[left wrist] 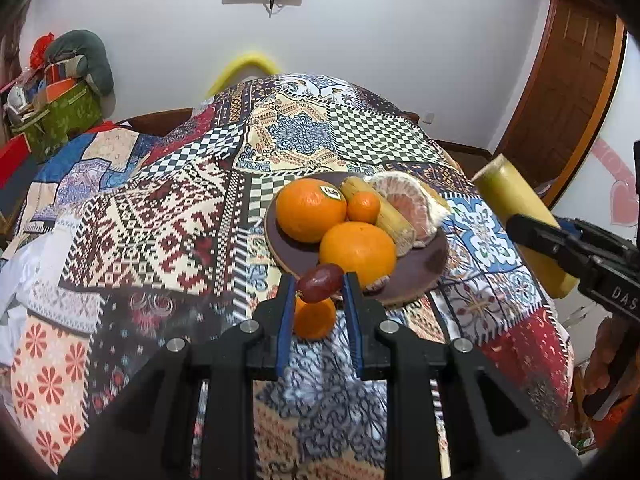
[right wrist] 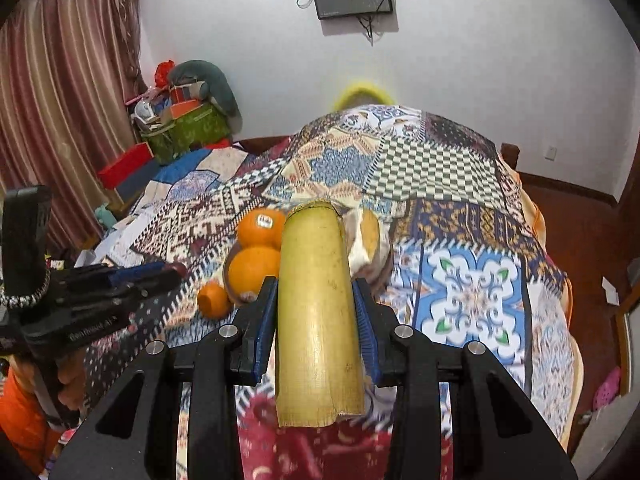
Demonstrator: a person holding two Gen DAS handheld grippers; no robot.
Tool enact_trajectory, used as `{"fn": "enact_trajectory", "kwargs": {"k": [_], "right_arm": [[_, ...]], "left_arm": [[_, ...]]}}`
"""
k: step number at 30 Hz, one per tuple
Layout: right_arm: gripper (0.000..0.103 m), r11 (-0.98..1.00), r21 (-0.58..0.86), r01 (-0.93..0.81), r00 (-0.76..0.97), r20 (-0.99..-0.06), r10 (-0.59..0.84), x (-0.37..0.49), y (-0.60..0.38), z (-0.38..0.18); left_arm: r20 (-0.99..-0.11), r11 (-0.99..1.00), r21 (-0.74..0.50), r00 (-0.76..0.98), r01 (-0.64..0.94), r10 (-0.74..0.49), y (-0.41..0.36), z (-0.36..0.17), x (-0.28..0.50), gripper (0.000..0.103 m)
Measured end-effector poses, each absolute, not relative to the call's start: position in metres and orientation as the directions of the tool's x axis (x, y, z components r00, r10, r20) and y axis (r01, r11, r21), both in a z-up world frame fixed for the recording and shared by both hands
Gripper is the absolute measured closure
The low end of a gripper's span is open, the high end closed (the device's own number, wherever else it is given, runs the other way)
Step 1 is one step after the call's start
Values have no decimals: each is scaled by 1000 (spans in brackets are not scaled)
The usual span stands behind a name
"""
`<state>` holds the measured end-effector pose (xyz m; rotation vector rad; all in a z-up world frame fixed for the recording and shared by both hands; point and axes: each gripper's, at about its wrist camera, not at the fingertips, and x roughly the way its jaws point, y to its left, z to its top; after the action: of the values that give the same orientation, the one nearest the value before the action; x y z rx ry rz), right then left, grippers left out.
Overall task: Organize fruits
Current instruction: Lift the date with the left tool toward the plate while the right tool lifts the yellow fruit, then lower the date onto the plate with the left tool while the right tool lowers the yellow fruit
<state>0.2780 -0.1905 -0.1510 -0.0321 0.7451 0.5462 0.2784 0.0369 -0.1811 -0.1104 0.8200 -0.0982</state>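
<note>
A dark round plate [left wrist: 424,268] on the patchwork cloth holds two large oranges [left wrist: 310,210], a small mandarin [left wrist: 363,207], a banana [left wrist: 394,216] and a peeled pomelo [left wrist: 408,204]. My left gripper [left wrist: 319,286] is shut on a red grape [left wrist: 320,283], held just above the plate's near edge. A small orange [left wrist: 314,318] lies on the cloth below it. My right gripper [right wrist: 316,292] is shut on a thick yellow-green cane stalk [right wrist: 316,312], held in the air right of the plate; the stalk [left wrist: 520,220] also shows in the left wrist view.
The table is draped in a patchwork cloth [left wrist: 160,220] that falls away at the right edge. Boxes and bags [left wrist: 60,108] pile up at the far left. A wooden door [left wrist: 560,100] stands at the right, a curtain [right wrist: 60,120] at the left.
</note>
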Motion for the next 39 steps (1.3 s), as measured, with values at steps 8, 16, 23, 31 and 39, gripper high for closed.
{"fn": "enact_trajectory", "kwargs": {"k": [8,16,23,31,39], "right_arm": [[69,851,155,-502,597,-649,471,310,-169,-155],[69,844,145,-517,583,-662,471,331,-160,-163],[69,849,147,-508,578,-673,462,331,-166,-169],[69,853,161,-496,568,-683,459,331,-174,-173],[69,847,172,-503,558,-684,470,336,-177,-176]], "left_arm": [[-726,990,-139,676,39,-128,45,-190,305,80],[-734,996,-82,675,30,-80,70,-189,302,80],[-765,996,-82,639,19,-75,91,-194,291,77],[-822,990,-135,554,41,-135,87,-221,322,77],[-835,994,-103,541,28,-102,81,-235,348,77]]}}
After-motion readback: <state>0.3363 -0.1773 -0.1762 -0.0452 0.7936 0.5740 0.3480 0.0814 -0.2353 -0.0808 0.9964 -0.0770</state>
